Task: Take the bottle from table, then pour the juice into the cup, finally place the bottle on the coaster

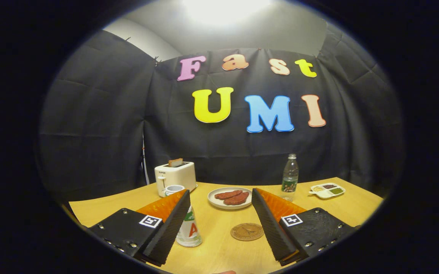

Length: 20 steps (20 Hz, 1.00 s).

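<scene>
From the gripper view, the gripper (219, 207) is spread wide with nothing between its fingers, raised above the wooden table (356, 209). The bottle (290, 177), clear with a white cap and a green label, stands upright well beyond the right finger, close to the booth wall, untouched. The cup (189, 230) sits just beside the left finger's inner edge, partly hidden behind it, so reaching forward carelessly could clip it and tip it over. The coaster (246, 231) lies flat between the fingers, slightly nearer the right one. Ahead, between the fingertips, a plate (230, 198) of reddish food rests on the table, and a small divided dish (327, 190) sits just right of the bottle; a wide or slanted approach might nudge either one. A toaster (175, 175) with a mug (174, 189) in front stands beyond the left finger. The bottle looks tall and narrow, so a high or off-centre grip would likely topple it or let it swing during pouring.
</scene>
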Tool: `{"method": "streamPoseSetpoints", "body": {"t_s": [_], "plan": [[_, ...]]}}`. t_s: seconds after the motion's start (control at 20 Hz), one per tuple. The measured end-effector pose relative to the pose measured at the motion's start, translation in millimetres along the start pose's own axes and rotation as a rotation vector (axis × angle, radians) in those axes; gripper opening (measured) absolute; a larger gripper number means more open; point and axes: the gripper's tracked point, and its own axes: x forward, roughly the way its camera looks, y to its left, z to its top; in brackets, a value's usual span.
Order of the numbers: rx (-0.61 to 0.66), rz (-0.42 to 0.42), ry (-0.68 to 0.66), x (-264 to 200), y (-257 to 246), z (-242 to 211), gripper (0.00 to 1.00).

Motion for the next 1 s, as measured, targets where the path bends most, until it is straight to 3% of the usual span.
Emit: {"method": "streamPoseSetpoints", "body": {"t_s": [0.35, 0.8, 0.95, 1.0], "plan": [[-0.016, 0.084, 0.091, 37, 43, -54, 0.98], [-0.013, 0.079, 0.175, 73, 58, -106, 0.96], [-0.030, 0.037, 0.191, 73, 53, -111, 0.76], [-0.042, 0.030, 0.188, 72, 53, -109, 0.75]]}}
